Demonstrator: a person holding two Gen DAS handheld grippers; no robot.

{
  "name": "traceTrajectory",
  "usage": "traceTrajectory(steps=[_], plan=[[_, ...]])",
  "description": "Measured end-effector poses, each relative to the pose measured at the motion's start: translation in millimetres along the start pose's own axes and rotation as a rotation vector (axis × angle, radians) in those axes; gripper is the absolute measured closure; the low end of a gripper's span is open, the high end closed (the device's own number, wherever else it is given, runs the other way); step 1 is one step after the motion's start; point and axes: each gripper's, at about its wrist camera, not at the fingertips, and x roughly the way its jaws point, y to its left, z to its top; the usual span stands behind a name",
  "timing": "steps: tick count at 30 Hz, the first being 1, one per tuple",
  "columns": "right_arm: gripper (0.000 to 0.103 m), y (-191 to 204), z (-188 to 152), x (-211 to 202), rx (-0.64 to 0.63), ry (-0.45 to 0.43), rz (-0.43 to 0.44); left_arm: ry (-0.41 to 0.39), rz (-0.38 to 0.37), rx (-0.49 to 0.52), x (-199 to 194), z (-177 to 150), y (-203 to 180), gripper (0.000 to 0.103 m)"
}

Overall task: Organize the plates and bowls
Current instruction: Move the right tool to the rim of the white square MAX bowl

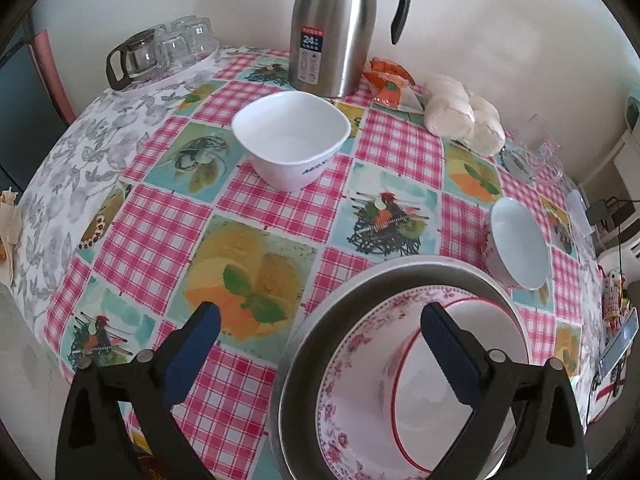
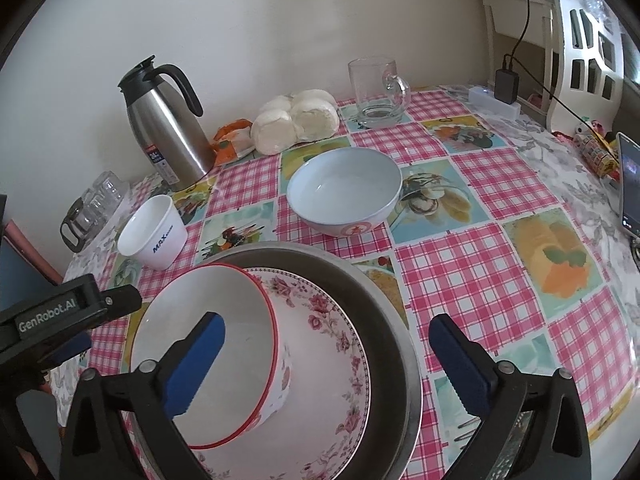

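On the tabletop (image 2: 472, 264), covered with a pink-checked cloth printed with food pictures, a stack of tableware sits nearest the cameras: a round grey metal pan (image 2: 384, 304) holds a white plate with a pink floral rim (image 2: 332, 336), and inside that plate stands a white bowl with a red rim (image 2: 240, 320), set toward the plate's left side in the right wrist view. The left tool (image 1: 320, 340) hangs with its blue-padded fingers spread wide; one pad is over the bare cloth and the other over the red-rimmed bowl, and neither presses on anything. The right tool (image 2: 326, 354) is likewise spread wide, one pad above the red-rimmed bowl's opening and the other beyond the pan's right edge, gripping nothing. Farther back, a pale blue round bowl with a red emblem on its side (image 2: 344, 192) rests alone on the cloth, well apart from a white squarish cup with blue lettering (image 2: 154, 234) to the left. Behind them, near the wall, stand a stainless steel thermos jug with a black handle (image 2: 166, 128), a bag of pale round buns (image 2: 296, 120) just beside an orange packet (image 2: 232, 140), and a clear glass mug (image 2: 376, 92). A tray of upturned glasses (image 1: 168, 50) sits at the far left edge.
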Motion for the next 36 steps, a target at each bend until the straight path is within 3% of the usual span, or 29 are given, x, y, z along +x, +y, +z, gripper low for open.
traceTrajectory(steps=[10, 21, 32, 36], plan=[[0.000, -9.6, 2.3, -1.5, 0.040, -0.023, 0.002, 0.003, -0.009, -0.062, 3.8, 5.5, 16.5, 0.003], [0.000, -9.5, 5.8, -7.2, 0.063, -0.062, 0.037, -0.058, -0.006, -0.119, 0.4, 23.2, 40.3, 0.003], [0.000, 3.1, 18.9, -22.2, 0.089, -0.133, 0.059, -0.079, -0.041, -0.096, 2.1, 47.4, 53.7, 0.003], [0.000, 14.8, 29.0, -28.1, 0.083, -0.151, 0.047, -0.130, -0.039, -0.079, -4.2, 60.8, 60.9, 0.003]])
